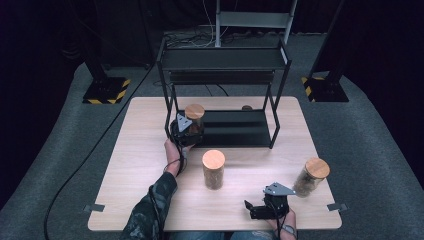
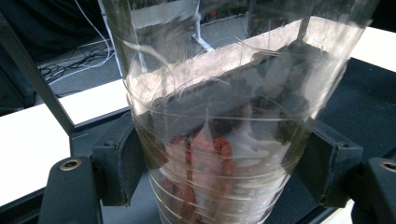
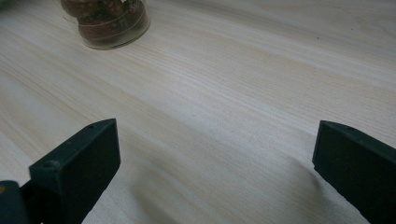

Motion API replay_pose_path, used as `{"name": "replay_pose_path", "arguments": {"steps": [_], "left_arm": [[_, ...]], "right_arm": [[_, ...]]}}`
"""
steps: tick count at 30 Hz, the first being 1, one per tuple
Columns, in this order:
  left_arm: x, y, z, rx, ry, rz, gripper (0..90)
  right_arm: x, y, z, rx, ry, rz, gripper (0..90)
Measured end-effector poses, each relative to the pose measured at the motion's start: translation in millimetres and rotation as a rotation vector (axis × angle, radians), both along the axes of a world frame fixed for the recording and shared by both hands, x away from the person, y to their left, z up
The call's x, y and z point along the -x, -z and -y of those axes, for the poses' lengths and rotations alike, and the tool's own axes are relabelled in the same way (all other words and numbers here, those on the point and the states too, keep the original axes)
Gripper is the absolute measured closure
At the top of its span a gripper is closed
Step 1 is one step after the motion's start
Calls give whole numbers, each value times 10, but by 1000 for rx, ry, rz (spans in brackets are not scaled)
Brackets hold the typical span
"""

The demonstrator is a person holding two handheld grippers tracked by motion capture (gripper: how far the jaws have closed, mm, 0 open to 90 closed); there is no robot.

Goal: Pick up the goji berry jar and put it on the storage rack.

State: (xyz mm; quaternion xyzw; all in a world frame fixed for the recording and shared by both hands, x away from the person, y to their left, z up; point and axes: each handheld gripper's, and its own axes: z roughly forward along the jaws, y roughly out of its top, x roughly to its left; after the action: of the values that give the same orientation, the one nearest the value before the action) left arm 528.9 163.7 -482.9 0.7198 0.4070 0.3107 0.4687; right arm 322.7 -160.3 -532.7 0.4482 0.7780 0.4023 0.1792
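My left gripper [image 1: 187, 131] is shut on a clear glass jar [image 1: 194, 119] with a wooden lid, at the left front corner of the black rack's lower shelf [image 1: 235, 131]. In the left gripper view both pads [image 2: 122, 168] press the jar [image 2: 219, 140], which holds red and pale pieces. My right gripper [image 1: 256, 209] rests low at the table's front right, jaws wide open over bare wood [image 3: 224, 121]. A second lidded jar [image 1: 213, 169] stands mid-table, and its base [image 3: 106, 21] appears at the top left of the right gripper view. A third jar [image 1: 312, 177] stands at the right.
The black two-tier metal rack [image 1: 225, 59] stands at the back of the wooden table [image 1: 135, 165]. A small brown object [image 1: 247, 107] sits at the rear of the lower shelf. Black stands with yellow-striped bases [image 1: 105, 91] flank the table on the grey floor.
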Motion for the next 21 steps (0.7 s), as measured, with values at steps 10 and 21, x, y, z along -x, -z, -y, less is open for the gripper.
{"name": "replay_pose_path", "arguments": {"steps": [10, 21], "left_arm": [[-30, 35, 32, -10, 2, 0, 246], [-48, 67, 37, 0, -6, -2, 246]], "right_arm": [[5, 0, -1, -1, 2, 3, 1], [6, -1, 0, 0, 2, 4, 2]]}}
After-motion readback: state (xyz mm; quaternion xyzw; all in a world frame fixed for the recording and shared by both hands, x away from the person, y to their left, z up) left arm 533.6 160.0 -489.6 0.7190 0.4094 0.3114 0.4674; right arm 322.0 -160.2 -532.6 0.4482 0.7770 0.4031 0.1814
